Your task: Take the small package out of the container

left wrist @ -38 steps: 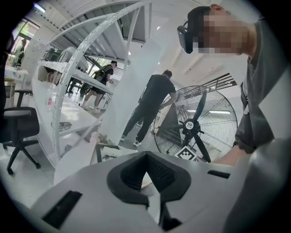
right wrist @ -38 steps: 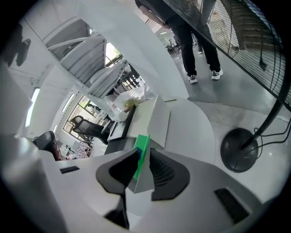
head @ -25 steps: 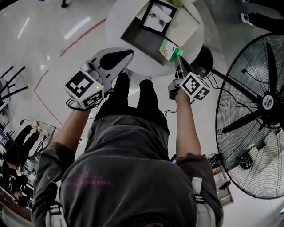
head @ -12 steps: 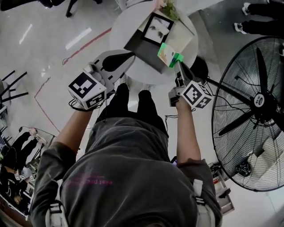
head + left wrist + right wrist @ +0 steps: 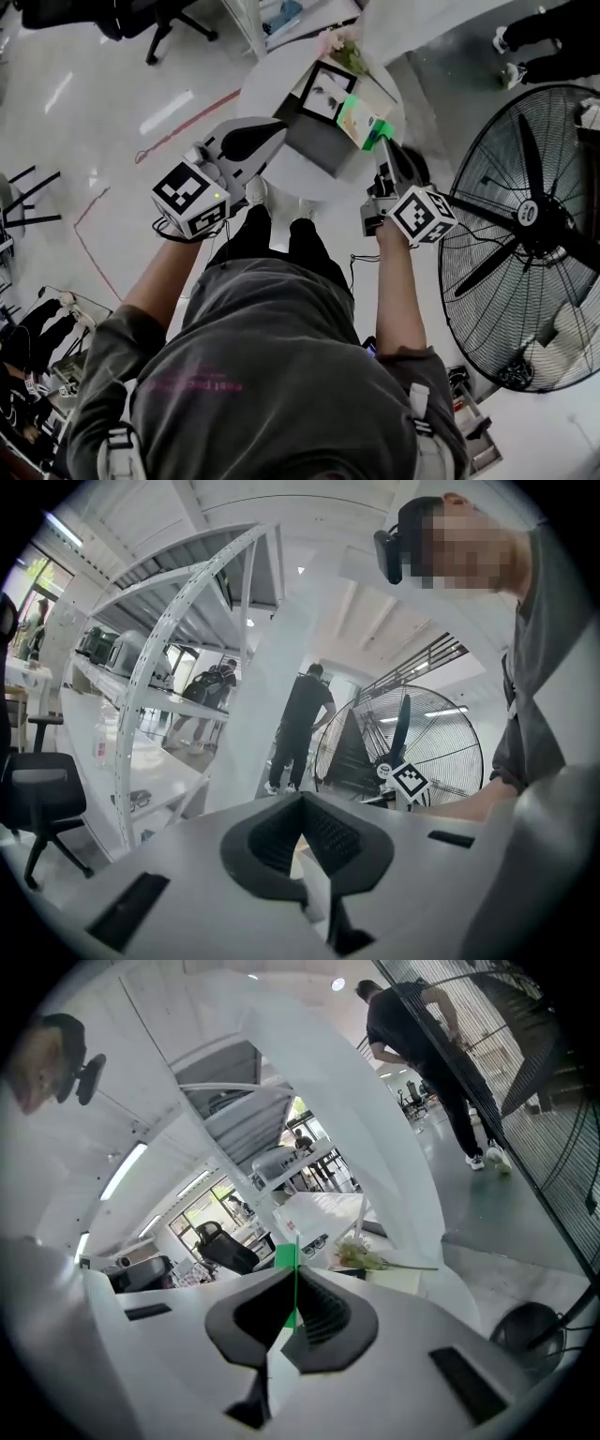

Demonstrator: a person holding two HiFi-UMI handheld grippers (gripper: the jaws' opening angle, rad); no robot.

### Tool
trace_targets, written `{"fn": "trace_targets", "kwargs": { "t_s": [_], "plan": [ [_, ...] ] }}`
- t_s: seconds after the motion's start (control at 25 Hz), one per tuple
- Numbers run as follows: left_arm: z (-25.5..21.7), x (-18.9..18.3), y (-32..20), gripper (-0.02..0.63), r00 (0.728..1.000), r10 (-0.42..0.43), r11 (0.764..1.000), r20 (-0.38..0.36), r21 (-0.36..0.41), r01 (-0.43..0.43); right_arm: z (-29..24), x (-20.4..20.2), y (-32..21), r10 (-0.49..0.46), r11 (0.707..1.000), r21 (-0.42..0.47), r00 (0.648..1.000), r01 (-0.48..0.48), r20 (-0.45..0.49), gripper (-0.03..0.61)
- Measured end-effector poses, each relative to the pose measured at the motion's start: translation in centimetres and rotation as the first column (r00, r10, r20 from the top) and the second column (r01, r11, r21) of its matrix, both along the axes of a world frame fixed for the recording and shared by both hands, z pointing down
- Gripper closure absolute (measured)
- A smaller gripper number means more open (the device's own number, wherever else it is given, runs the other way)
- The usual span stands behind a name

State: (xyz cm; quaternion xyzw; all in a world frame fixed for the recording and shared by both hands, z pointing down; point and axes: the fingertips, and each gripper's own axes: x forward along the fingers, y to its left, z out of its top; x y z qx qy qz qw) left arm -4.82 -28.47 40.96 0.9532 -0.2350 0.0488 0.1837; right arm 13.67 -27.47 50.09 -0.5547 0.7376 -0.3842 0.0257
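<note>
Pinches small green package [image 5: 359,122] edge-on in right gripper [image 5: 380,142], pads clenched on it, thin green edge showing between jaws in right gripper view. Holds package up over right corner of grey container [image 5: 314,142], which sits on round white table [image 5: 286,176]. Hovers left gripper [image 5: 272,131] over table's left edge, beside container, jaws drawn together with nothing between. Framed picture [image 5: 328,91] at container's far side. Large floor fan [image 5: 525,216] off to the right.
</note>
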Motion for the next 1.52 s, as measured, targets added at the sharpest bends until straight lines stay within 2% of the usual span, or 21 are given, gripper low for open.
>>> {"fn": "trace_targets", "kwargs": {
  "t_s": [0.32,0.64,0.88,1.08,1.52],
  "plan": [
    [-4.0,-0.3,-0.6,0.606,1.000,-0.013,0.998,-0.021,0.054,0.014,-5.9,-0.7,-0.7,-0.023,0.994,0.108,1.000,0.022,0.006,0.555],
    [-7.8,-1.4,-1.1,0.607,0.998,-0.036,0.992,-0.044,0.120,0.041,-12.4,-1.5,-1.1,-0.042,0.970,0.239,0.999,0.038,0.015,0.555],
    [-9.5,-2.4,-1.6,0.607,0.996,-0.059,0.989,-0.072,0.135,0.068,-15.5,-2.4,-1.4,-0.065,0.955,0.292,0.997,0.053,0.032,0.555],
    [-11.2,-3.0,-2.0,0.607,0.995,-0.080,0.981,-0.065,0.171,0.090,-18.1,-2.9,-1.5,-0.088,0.937,0.343,0.996,0.072,0.031,0.555],
    [-13.3,-4.1,-2.0,0.607,0.990,-0.105,0.972,-0.092,0.200,0.122,-23.5,-4.4,-0.7,-0.139,0.890,0.444,0.989,0.108,0.039,0.555]
  ]
}}
